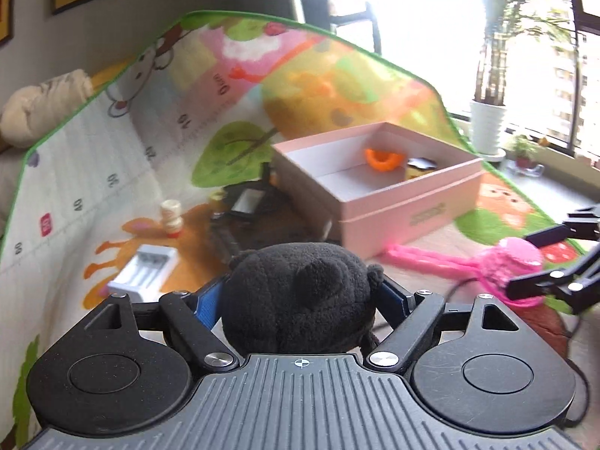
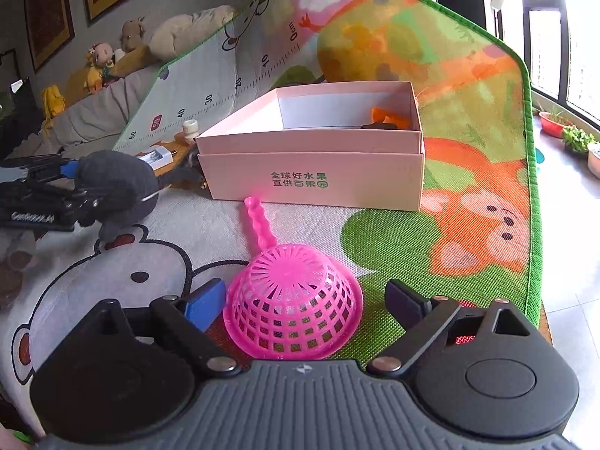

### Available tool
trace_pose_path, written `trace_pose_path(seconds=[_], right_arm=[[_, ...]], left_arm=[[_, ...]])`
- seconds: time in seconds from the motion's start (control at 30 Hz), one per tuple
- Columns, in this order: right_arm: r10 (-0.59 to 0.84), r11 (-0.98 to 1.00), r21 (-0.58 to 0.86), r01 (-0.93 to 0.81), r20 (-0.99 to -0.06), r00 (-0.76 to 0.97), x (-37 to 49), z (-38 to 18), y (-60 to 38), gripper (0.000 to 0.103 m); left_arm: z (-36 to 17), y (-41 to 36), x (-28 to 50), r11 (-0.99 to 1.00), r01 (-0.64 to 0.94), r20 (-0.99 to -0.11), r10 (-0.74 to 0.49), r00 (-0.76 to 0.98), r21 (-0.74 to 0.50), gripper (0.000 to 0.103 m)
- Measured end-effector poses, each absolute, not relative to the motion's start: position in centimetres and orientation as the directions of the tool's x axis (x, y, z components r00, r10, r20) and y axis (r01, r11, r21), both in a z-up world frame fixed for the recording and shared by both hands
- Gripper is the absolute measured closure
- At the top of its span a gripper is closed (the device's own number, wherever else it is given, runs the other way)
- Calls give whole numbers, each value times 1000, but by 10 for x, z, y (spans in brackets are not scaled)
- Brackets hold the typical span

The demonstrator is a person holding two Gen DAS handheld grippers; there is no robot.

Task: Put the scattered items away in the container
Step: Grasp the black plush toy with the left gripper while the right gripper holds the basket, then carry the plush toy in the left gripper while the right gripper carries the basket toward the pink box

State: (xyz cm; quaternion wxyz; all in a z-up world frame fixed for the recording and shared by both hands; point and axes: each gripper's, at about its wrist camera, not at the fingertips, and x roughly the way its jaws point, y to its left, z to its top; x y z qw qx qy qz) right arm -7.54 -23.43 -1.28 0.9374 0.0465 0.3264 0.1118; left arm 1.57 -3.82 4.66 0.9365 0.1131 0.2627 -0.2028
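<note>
My left gripper (image 1: 303,285) is shut on a black plush toy (image 1: 300,300), which bulges between the blue-padded fingers and hides their tips. The right wrist view shows that toy (image 2: 116,183) held at the left, above the mat. A pink plastic strainer (image 2: 292,307) lies upside down on the mat, its handle pointing toward the pink box (image 2: 311,183). My right gripper (image 2: 305,303) is open around the strainer bowl, with the right finger clear of it. The box (image 1: 393,202) holds an orange piece (image 1: 382,157) and a dark item (image 1: 422,165).
On the colourful play mat (image 2: 468,75), left of the box, lie a white battery charger (image 1: 144,270), a small white bottle (image 1: 171,217) and a black device (image 1: 247,202). Stuffed toys (image 2: 131,33) sit on the sofa behind. A white plant pot (image 1: 487,127) stands by the window.
</note>
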Motion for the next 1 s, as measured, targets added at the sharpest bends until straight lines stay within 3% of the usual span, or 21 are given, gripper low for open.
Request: trace_pose_path(seconds=[0.13,0.43,0.57,0.7,1.0], right_arm=[[234,972,160,-172,-601,764,-76,-13,-234,10],[232,972,158,-171,-605,761,-75,-13,-235,6],[232,973,158,-171,-611,756,-73,-14,-235,3],[236,972,157,-177,-620,748,-72,-14,-233,0],[225,974,131,-183,-635,740,-70,-14,-230,0]], left_arm=[[41,-53,-4,857,510,-549,-391,739,76,9],[18,-48,-10,871,479,-591,-330,736,110,0],[7,-42,-4,896,424,-645,-248,723,130,0],[6,-29,6,927,374,-696,-268,666,2,0],[7,-36,6,941,337,-714,-227,662,14,0]])
